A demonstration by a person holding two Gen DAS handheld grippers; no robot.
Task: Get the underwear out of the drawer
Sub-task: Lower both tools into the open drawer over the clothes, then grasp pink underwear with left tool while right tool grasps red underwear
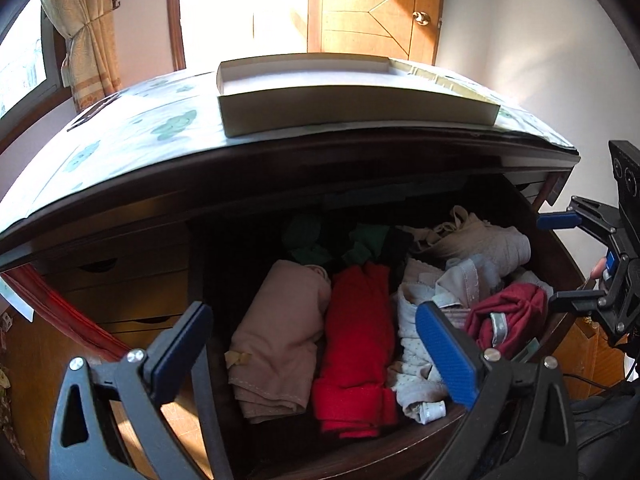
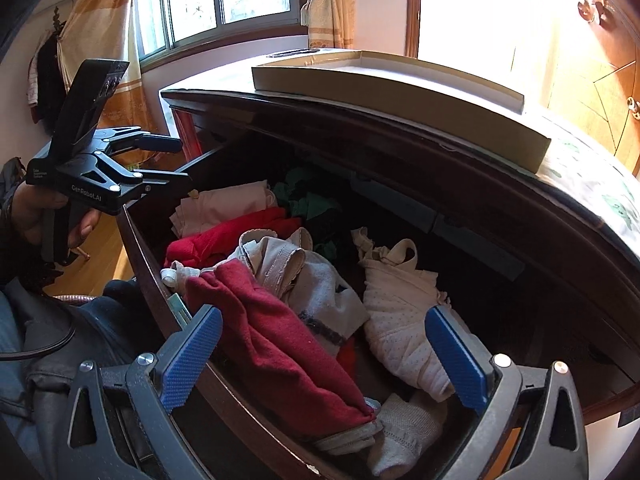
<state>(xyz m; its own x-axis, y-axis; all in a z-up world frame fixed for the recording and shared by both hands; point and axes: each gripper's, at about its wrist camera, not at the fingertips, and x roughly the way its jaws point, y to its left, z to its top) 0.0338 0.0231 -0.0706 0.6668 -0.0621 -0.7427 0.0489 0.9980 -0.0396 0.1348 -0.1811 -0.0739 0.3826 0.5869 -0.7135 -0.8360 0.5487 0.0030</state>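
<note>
dresser drawer (image 1: 560,264) open; both tools spread above underwear (image 1: 356,344).

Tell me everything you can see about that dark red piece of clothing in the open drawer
The dark red garment looks like soft knit cotton, crumpled and loosely folded, not flat. A pale grey band shows along one edge in the left wrist view. It lies at the front of the wooden drawer, by the side nearest the right tongs, draped over grey and cream underwear and resting against the drawer's front wall. The open right tongs frame it without touching it.
</note>
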